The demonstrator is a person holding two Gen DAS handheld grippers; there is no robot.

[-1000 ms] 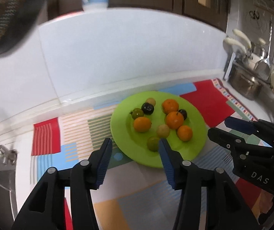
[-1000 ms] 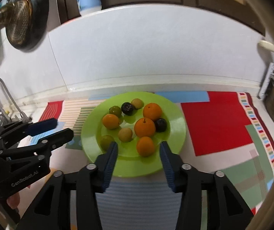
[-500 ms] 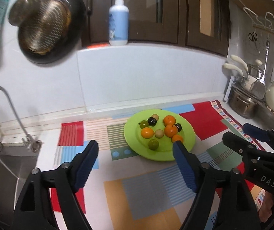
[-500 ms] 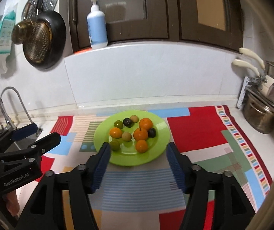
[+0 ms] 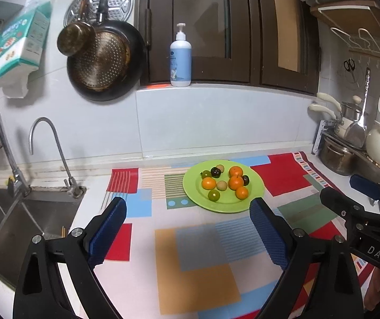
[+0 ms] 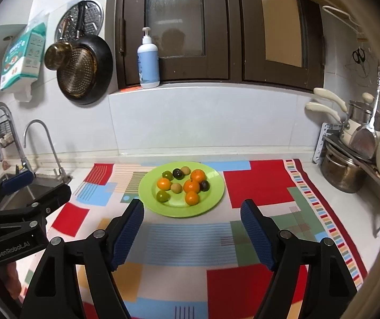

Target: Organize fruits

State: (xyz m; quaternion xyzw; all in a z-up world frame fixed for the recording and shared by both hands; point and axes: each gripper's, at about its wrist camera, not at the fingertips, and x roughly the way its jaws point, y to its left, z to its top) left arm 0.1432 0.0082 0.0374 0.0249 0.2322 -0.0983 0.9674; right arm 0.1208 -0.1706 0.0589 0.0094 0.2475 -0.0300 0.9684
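1. Here's the green plate (image 6: 213,194), sitting on the patchwork mat (image 6: 256,186) that covers the bench, close to the back wall.
2. All the fruit is on that plate: four oranges (image 6: 191,186), two green fruits (image 6: 162,196), two dark fruits (image 6: 178,173) and two pale tan fruits (image 6: 176,188), bunched together near the middle.
3. Left gripper (image 5: 187,228) hangs over the mat on the near side of the plate, well apart from it; its fingers (image 5: 107,234) have just been opening and now stand wide, with only the mat showing between them.
4. Right gripper (image 6: 192,231) is likewise on the near side of the plate, clear of the rim; its fingers (image 6: 256,236) have just been opening too, spread wide and holding nothing.
5. Each gripper shows at the edge of the other's view, side by side and apart.
6. Off to the left, a sink (image 5: 17,220) with a curved tap (image 5: 54,143); off to the right, pots on a rack (image 6: 346,170).
7. A pump bottle (image 6: 148,61) stands on the ledge above the backsplash, and a dark pan (image 6: 83,71) hangs on the wall.
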